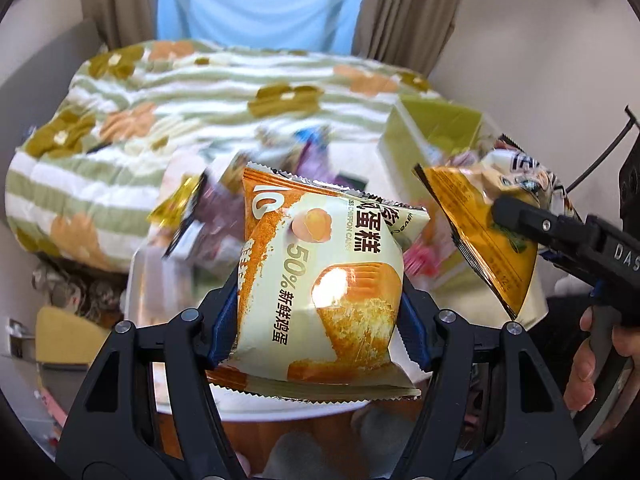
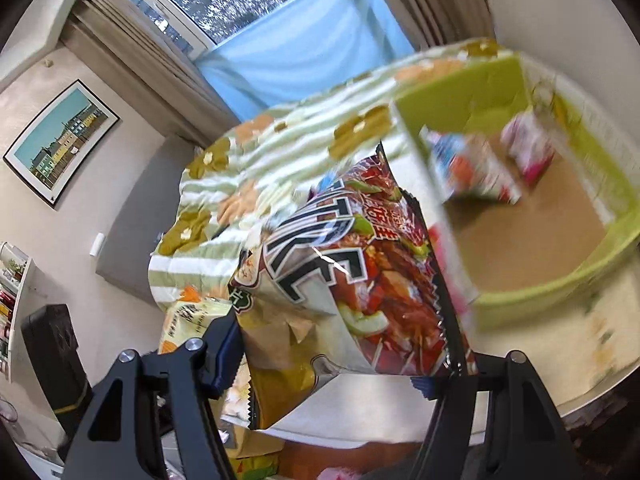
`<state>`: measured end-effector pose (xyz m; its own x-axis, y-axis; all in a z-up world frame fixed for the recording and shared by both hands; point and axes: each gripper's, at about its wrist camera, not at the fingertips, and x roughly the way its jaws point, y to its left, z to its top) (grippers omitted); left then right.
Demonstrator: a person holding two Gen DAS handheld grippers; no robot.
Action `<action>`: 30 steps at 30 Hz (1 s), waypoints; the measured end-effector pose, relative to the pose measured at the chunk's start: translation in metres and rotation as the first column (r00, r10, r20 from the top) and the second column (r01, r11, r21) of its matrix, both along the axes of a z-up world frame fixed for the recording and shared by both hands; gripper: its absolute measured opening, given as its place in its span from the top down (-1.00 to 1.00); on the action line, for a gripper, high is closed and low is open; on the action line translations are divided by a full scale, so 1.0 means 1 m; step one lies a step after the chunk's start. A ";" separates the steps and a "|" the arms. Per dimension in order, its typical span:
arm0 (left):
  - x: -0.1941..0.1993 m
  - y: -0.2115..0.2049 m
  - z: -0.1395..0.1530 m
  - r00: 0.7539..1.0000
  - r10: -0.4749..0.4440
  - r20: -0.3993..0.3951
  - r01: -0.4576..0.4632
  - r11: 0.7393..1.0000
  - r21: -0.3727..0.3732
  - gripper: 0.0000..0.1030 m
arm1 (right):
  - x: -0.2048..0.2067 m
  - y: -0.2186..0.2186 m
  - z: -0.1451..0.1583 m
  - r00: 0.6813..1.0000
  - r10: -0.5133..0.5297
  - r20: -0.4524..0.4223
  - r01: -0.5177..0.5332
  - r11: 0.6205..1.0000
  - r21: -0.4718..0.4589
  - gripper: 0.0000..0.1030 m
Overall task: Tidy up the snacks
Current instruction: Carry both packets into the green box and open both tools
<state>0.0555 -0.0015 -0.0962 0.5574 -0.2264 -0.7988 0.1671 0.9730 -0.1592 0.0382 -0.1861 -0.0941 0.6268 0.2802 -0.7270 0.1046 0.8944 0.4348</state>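
Observation:
My left gripper (image 1: 320,312) is shut on a cream and orange chiffon cake packet (image 1: 320,280), held upright above the white table (image 1: 140,292). My right gripper (image 2: 332,344) is shut on a red and gold snack bag (image 2: 344,280) with big black letters. That bag also shows in the left wrist view (image 1: 480,224), at the right, pinched by the right gripper's black fingers (image 1: 532,220). A green box (image 2: 520,208) with a brown floor stands on the table right of the bag and holds two small packets (image 2: 472,172).
A blurred pile of loose snack packets (image 1: 208,216) lies on the table behind the cake packet. The green box also shows in the left wrist view (image 1: 436,128). Beyond is a bed with a green striped flower quilt (image 1: 160,120), curtains and a window.

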 end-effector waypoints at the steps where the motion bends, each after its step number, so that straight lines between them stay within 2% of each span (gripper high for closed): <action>1: 0.004 -0.014 0.007 1.000 0.002 0.010 -0.002 1.000 -0.003 -0.24 | 0.000 -0.010 0.004 1.000 -0.002 0.002 0.002 1.000 -0.006 -0.23; 4: 0.018 -0.052 0.019 1.000 -0.004 0.026 0.004 1.000 -0.015 -0.24 | 0.002 -0.049 0.017 1.000 -0.007 -0.002 0.007 1.000 -0.024 -0.23; 11: 0.056 -0.147 0.023 0.999 -0.029 0.032 0.030 0.999 -0.018 -0.24 | 0.011 -0.134 0.031 1.000 0.000 -0.003 -0.001 0.995 -0.104 -0.23; 16: 0.082 -0.210 -0.002 0.998 -0.052 -0.028 0.052 0.999 -0.007 -0.24 | 0.017 -0.180 0.023 0.999 -0.002 -0.039 -0.004 0.990 -0.140 -0.23; 19: 0.096 -0.243 -0.024 0.994 -0.068 -0.080 0.071 0.997 0.027 -0.24 | 0.019 -0.202 0.017 0.998 -0.012 -0.060 0.003 0.988 -0.152 -0.23; 23: 0.102 -0.268 -0.050 0.988 -0.085 -0.127 0.094 0.993 0.071 -0.25 | 0.017 -0.223 0.012 0.996 -0.025 -0.081 0.014 0.990 -0.137 -0.23; 24: 0.103 -0.272 -0.054 0.988 -0.085 -0.129 0.097 0.991 0.092 -0.32 | 0.016 -0.226 0.011 0.996 -0.026 -0.084 0.015 0.990 -0.139 -0.23; 27: 0.099 -0.278 -0.056 0.988 -0.093 -0.125 0.110 0.985 0.136 -1.00 | 0.014 -0.233 0.010 0.995 -0.038 -0.091 0.026 0.990 -0.137 -0.23; 30: 0.090 -0.261 -0.049 0.988 -0.101 -0.115 0.112 0.989 0.093 -0.99 | 0.015 -0.237 0.008 0.994 -0.052 -0.100 0.039 0.992 -0.120 -0.23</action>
<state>0.1458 -0.2628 -0.1455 0.4422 -0.1969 -0.8750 0.2573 0.9624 -0.0866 0.0534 -0.4229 -0.0863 0.5576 0.1618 -0.8142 0.1849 0.9320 0.3118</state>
